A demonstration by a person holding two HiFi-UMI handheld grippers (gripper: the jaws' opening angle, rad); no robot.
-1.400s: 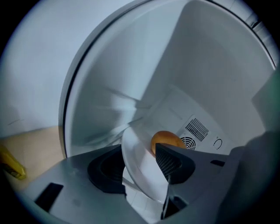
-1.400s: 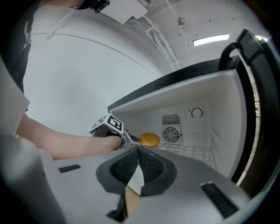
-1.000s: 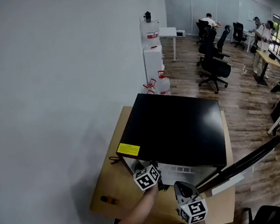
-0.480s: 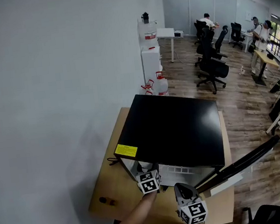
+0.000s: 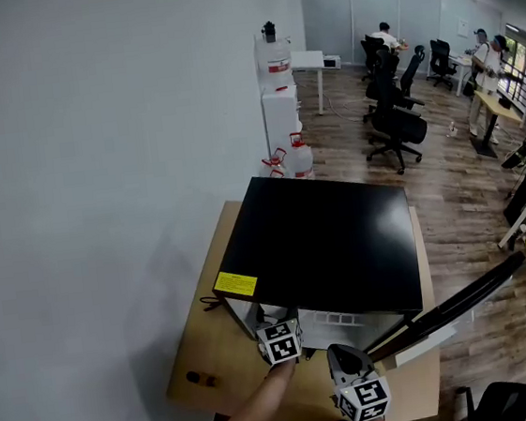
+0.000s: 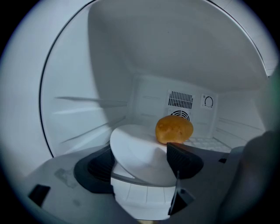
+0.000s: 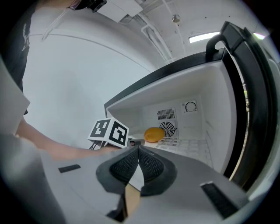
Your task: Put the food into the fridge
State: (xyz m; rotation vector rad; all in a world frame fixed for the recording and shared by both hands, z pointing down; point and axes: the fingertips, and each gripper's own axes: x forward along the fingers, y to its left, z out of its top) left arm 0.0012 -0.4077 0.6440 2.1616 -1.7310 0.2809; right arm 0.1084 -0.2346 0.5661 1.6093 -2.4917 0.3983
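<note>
Wood-floored office space surrounds a wooden table (image 5: 213, 352) set against a white wall. A black-topped fridge (image 5: 323, 240) stands on the table with its door (image 5: 454, 310) swung open to the right.

Compared with one second ago, the marker cube of your left gripper (image 6: 142, 162) has rolled and sits slightly lower at the fridge mouth. Its jaws have just been opening and now stand wide apart. A white plate (image 6: 135, 151) lies between them, and the pads do not press on it. Your right gripper (image 7: 139, 151) has held its position in front of the fridge, jaws closed together on nothing.

The food (image 6: 174, 129), a rounded orange-brown item, sits at the far edge of the plate, toward the back wall of the fridge, just below the fan grille (image 6: 180, 99) and beside the dial (image 6: 208, 101).

Office chairs (image 5: 395, 124) and water jugs (image 5: 302, 160) stand well behind the fridge. A small dark object (image 5: 202, 378) lies near the table's front left corner; its kind cannot be made out.

In the head view the fridge top hides the interior. Whether the plate rests flat on the shelf cannot be told.
</note>
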